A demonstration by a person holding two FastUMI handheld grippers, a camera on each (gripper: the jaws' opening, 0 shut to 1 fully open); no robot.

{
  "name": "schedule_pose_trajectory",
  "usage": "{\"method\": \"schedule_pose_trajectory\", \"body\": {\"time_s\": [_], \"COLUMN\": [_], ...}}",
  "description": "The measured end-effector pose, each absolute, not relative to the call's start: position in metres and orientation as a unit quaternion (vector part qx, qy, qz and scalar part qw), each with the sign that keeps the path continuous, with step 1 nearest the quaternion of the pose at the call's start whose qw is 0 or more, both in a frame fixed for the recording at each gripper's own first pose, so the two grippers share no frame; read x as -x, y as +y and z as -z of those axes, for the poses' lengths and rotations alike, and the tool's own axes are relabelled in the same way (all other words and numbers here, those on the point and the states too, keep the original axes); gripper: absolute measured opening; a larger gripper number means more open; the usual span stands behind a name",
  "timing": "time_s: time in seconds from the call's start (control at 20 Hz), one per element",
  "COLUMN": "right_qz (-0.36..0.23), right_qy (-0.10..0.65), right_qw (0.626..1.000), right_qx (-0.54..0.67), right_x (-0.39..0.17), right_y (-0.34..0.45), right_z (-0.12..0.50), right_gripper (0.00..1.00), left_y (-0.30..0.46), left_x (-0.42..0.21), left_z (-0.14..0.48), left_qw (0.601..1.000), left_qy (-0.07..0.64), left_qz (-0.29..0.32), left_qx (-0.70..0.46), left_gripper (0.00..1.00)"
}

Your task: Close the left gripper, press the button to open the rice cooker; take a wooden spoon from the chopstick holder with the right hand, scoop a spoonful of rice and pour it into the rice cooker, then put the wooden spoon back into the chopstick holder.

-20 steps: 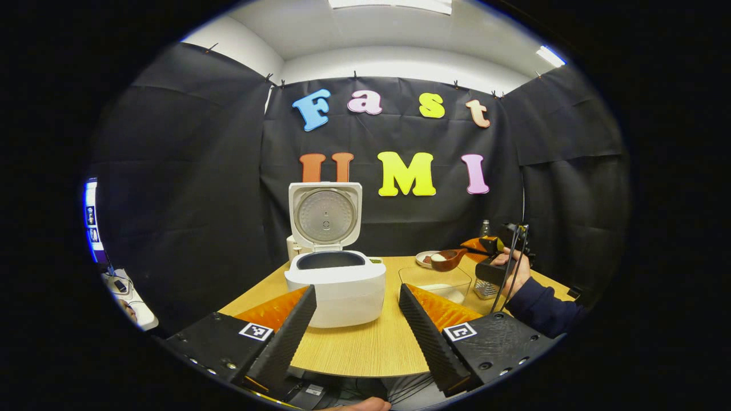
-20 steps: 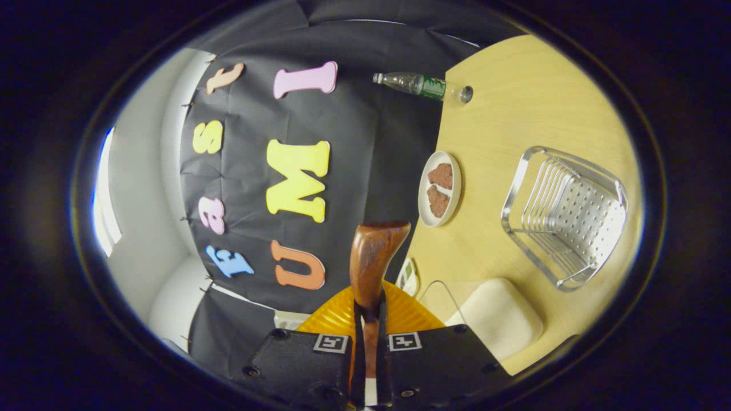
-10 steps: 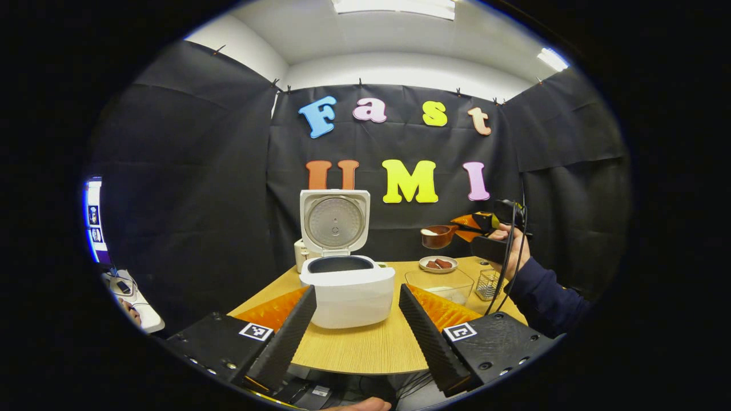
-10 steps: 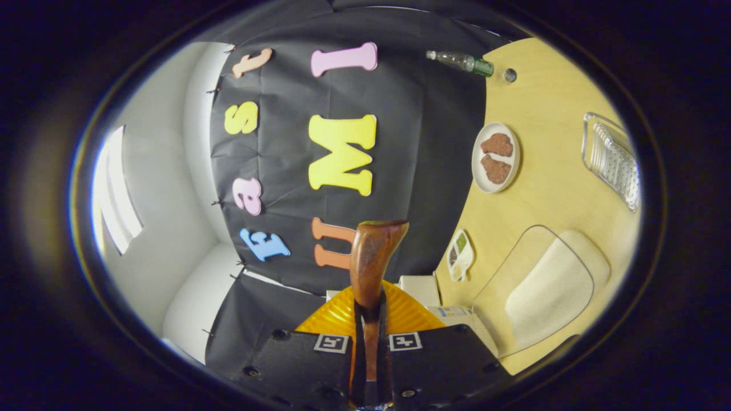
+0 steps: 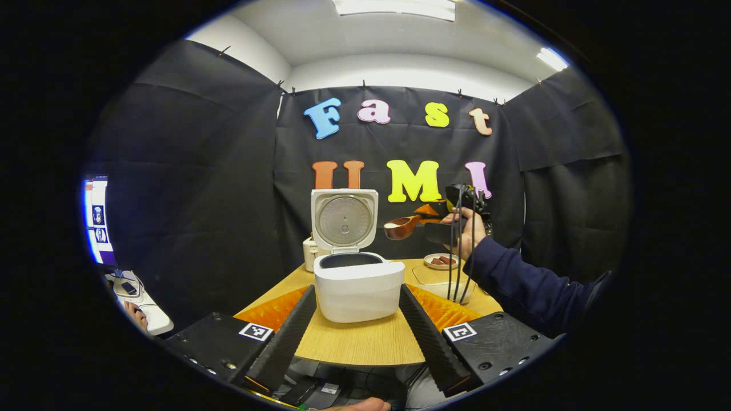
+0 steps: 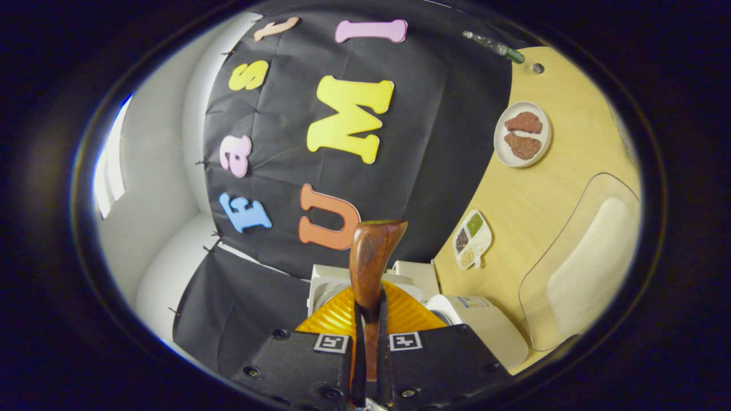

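The white rice cooker (image 5: pixel 358 282) stands on the wooden table (image 5: pixel 365 342) with its lid (image 5: pixel 344 220) raised upright. My left gripper (image 5: pixel 357 337) is open in front of it, one finger to each side and apart from it. In the left gripper view my right gripper (image 5: pixel 427 216), held by a hand in a dark sleeve, hangs in the air to the right of the lid. It is shut on the wooden spoon (image 5: pixel 401 227). In the right gripper view the spoon (image 6: pixel 371 257) sticks out from my right gripper (image 6: pixel 368 319), above the cooker (image 6: pixel 485 334).
A clear box of rice (image 6: pixel 582 262) lies right of the cooker. Behind it are a plate with brown pieces (image 6: pixel 522 134), a small divided dish (image 6: pixel 472 240) and a bottle (image 6: pixel 494 44). Cables hang from the right gripper (image 5: pixel 457 257). A small white jar (image 5: pixel 310 254) stands behind the cooker.
My right gripper has lifted the spoon from over the rice box and carried it left, up beside the cooker's open lid. My left gripper has stayed open in front of the cooker.
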State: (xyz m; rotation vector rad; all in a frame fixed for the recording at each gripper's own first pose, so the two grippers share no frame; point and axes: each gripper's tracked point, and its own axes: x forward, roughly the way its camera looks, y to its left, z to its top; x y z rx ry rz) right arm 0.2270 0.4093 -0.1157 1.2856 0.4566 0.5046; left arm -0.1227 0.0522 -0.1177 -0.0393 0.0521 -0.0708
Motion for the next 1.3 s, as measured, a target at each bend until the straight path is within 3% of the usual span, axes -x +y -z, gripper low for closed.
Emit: {"method": "schedule_pose_trajectory", "body": {"time_s": [0.4,0.45,0.55,1.1,1.3], "right_qz": [-0.239,-0.240,-0.243,-0.272,-0.276], "right_qy": [0.213,0.211,0.208,0.181,0.137], "right_qw": [0.843,0.851,0.867,0.917,0.942], "right_qx": [-0.433,-0.417,-0.383,-0.230,-0.130], "right_x": [-0.253,-0.255,-0.255,-0.246,-0.244], "right_y": [0.493,0.502,0.518,0.557,0.563], "right_z": [0.134,0.135,0.140,0.143,0.136], "right_gripper": [0.12,0.16,0.12,0.12,0.13], "left_y": [0.068,0.069,0.071,0.076,0.077], "left_x": [0.133,0.133,0.135,0.137,0.141], "left_z": [0.129,0.128,0.127,0.125,0.121], "left_qw": [0.999,0.999,0.999,0.999,0.999], "left_qy": [0.035,0.033,0.032,0.011,0.006], "left_qz": [0.023,0.022,0.023,0.024,0.023], "left_qx": [0.027,0.029,0.037,0.041,0.045], "left_gripper": [0.93,0.93,0.93,0.93,0.93]}}
